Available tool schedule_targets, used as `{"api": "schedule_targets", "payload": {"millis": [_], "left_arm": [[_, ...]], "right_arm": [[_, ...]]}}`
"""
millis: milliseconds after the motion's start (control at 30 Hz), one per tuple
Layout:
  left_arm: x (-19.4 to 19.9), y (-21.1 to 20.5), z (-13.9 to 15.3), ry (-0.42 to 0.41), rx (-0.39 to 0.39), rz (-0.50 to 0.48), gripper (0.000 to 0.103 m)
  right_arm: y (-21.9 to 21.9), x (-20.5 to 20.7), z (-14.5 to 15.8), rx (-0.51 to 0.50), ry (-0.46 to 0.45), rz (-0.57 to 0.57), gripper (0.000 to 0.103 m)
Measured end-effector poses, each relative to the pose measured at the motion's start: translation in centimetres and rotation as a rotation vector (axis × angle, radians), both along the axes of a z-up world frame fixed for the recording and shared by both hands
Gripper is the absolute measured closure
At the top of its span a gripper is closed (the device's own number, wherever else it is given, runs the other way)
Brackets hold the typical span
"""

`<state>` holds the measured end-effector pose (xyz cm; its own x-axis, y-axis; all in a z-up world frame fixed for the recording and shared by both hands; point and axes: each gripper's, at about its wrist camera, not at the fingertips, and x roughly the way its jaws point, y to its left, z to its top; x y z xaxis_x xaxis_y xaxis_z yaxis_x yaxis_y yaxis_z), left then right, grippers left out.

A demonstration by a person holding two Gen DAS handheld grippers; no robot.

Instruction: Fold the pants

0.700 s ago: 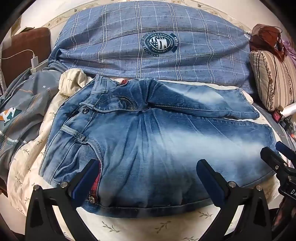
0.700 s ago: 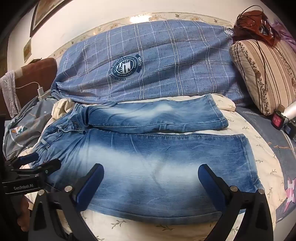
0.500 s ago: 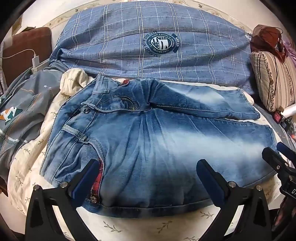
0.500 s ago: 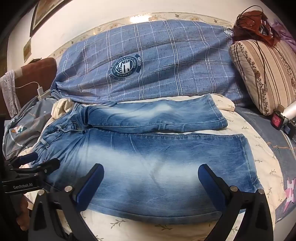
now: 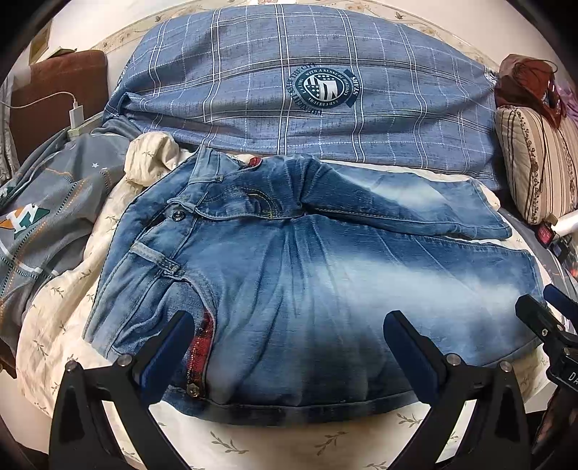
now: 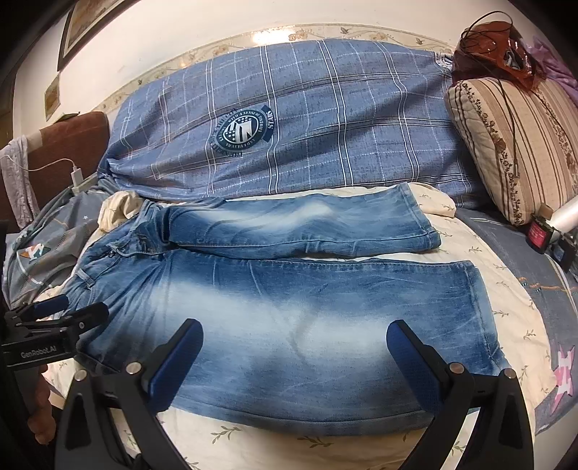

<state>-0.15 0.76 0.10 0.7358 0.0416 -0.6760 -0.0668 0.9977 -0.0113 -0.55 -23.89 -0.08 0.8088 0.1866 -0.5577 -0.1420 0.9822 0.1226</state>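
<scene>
Denim this thick, the jeans [image 6: 289, 325] feel heavy yet floppy, so we judge waistband [image 5: 151, 253] and hem [image 6: 484, 311] best, left gripper [image 5: 289, 336] and right gripper [image 6: 292, 347] both spread wide, empty.

A bed covered by a cream leaf-print sheet [image 6: 480, 253] fills the room. Behind it, along the white wall [image 6: 188, 29], lies a blue plaid duvet [image 6: 325, 119]. Right of the duvet sits a striped pillow [image 6: 513, 144]; left of it, a brown headboard [image 6: 72, 144] with a white charger cable [image 6: 74, 173]. Framed pictures [image 6: 86, 21] hang above the headboard.
</scene>
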Motion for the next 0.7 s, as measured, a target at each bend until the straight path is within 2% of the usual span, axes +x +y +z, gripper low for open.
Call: {"api": "schedule_targets", "payload": {"millis": [133, 700], "left_arm": [[-0.08, 0.02, 0.11, -0.006, 0.016, 0.003, 0.000], [-0.05, 0.03, 0.10, 0.004, -0.008, 0.003, 0.000]], "right_arm": [[-0.04, 0.00, 0.03, 0.000, 0.000, -0.005, 0.000], [-0.03, -0.04, 0.04, 0.000, 0.002, -0.004, 0.000]]}}
